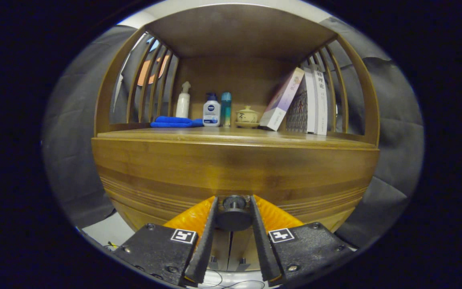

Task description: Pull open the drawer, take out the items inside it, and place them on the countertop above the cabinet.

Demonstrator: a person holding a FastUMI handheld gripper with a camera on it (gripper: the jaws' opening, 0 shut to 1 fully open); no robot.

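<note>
The claw [233, 208] had its two fingers [207, 241] closed in on the dark round knob [233, 214] of the drawer [231, 172], one finger on each flank so the knob sat pinched between them. That grip looked chosen for a straight pull: a round knob held on both sides should not slip as the drawer front comes outward. The drawer still sat flush in the wooden cabinet, so the items inside were hidden and the task seemed barely begun. Above it ran the counter [231, 136], bare along its front edge, probably the intended landing spot. Further back, against the rear panel, stood a blue cloth [175, 121], a white pump bottle [183, 102], a lotion bottle [211, 110], a teal bottle [225, 108], a small lidded pot [247, 115] and leaning books [307, 102].
</note>
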